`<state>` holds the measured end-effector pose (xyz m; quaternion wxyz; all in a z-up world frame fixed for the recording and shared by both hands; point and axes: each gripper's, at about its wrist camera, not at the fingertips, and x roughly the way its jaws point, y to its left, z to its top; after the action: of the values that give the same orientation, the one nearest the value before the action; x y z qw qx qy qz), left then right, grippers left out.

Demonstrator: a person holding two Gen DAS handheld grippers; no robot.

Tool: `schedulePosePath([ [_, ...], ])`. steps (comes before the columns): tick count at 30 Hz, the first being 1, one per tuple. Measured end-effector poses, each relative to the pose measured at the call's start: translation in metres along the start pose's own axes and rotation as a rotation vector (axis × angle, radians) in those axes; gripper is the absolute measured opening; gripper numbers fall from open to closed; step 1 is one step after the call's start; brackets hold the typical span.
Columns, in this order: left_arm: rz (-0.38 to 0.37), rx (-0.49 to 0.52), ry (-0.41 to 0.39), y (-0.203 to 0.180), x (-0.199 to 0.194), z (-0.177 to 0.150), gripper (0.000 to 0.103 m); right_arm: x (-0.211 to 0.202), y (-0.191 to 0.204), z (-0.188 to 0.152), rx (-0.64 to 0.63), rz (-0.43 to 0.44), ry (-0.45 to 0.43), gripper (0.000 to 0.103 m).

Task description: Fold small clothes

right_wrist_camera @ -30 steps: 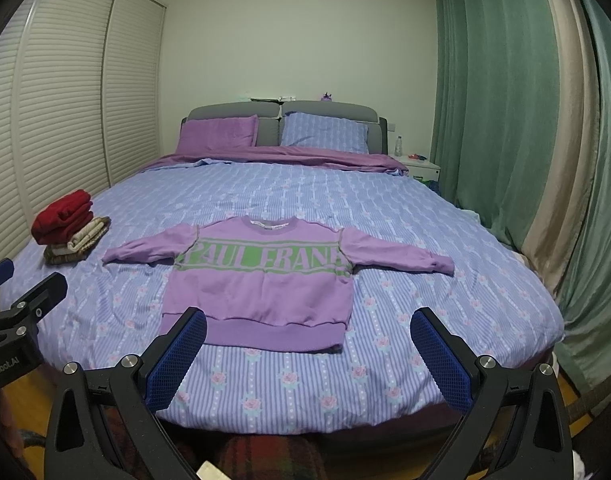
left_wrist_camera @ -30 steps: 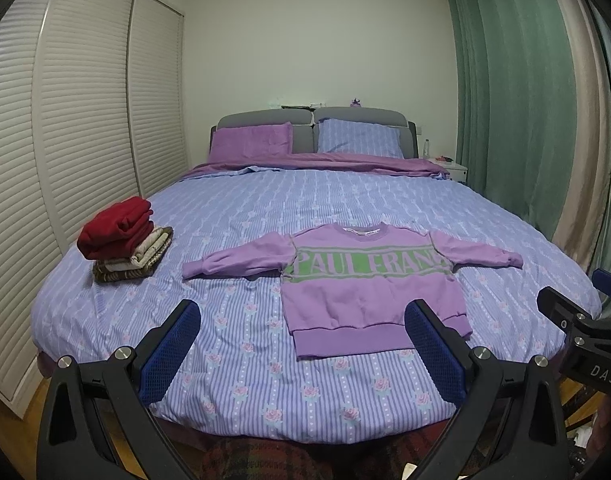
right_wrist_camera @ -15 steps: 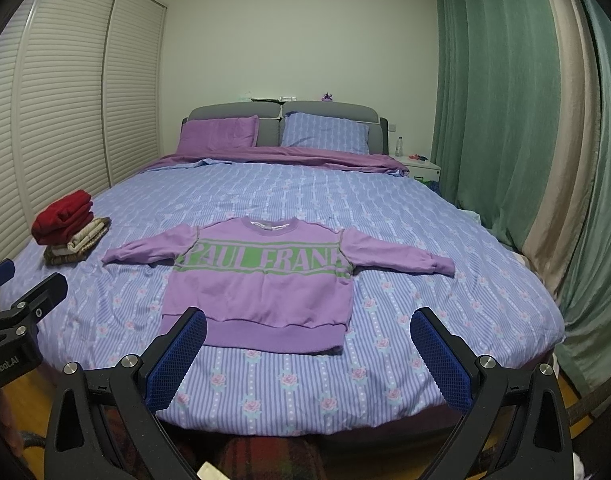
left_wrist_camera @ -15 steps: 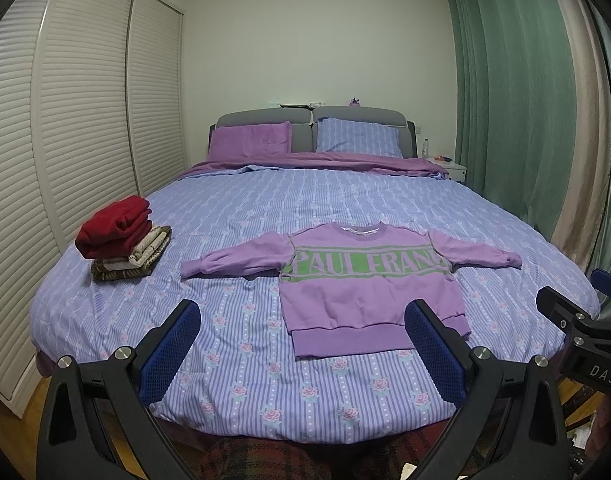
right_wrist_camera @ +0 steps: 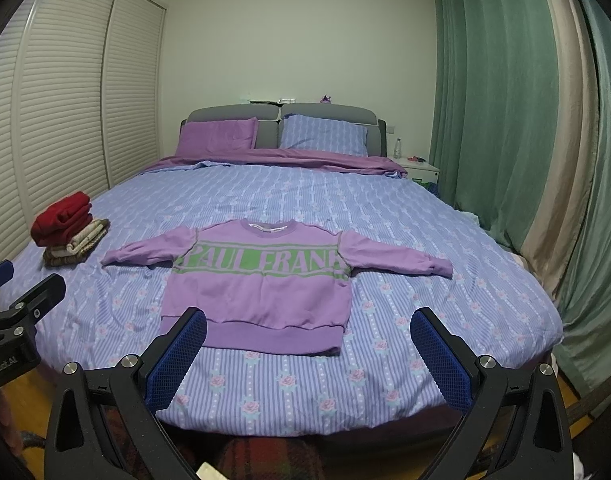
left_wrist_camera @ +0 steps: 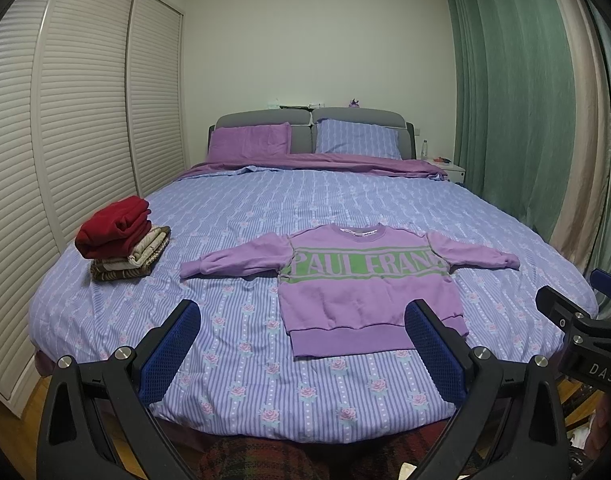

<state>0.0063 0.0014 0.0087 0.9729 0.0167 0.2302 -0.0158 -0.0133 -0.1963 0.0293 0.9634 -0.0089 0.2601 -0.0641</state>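
Note:
A small purple sweatshirt (left_wrist_camera: 365, 292) (right_wrist_camera: 261, 284) with a green band of lettering lies flat on the striped blue bed cover (left_wrist_camera: 305, 208) (right_wrist_camera: 305, 196), front up, both sleeves spread sideways, hem toward me. My left gripper (left_wrist_camera: 301, 320) hangs open before the foot of the bed, its blue pads (left_wrist_camera: 169, 352) wide apart and empty, level with the hem's left part. Likewise my right gripper (right_wrist_camera: 309, 324) is open and empty, straddling the hem from short of the bed. Each gripper's side shows at the other view's edge.
A stack of folded clothes (left_wrist_camera: 121, 240) (right_wrist_camera: 69, 228), red on top, sits near the bed's left edge. Louvred wardrobe doors (left_wrist_camera: 65, 140) line the left; green curtains (left_wrist_camera: 513, 120) hang on the right. Pillows and a white nightstand (right_wrist_camera: 419, 170) stand at the far end.
Both views have shifted only slightly; the sweatshirt lies the same way and both grippers stay open.

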Motion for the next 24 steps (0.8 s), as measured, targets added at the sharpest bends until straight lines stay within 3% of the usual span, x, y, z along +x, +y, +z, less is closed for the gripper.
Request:
schedulePosePath([
  [24, -0.007, 0.003, 0.028, -0.001, 0.009, -0.001, 0.103, 0.007, -0.008, -0.003, 0.012, -0.007, 0.016, 0.103],
])
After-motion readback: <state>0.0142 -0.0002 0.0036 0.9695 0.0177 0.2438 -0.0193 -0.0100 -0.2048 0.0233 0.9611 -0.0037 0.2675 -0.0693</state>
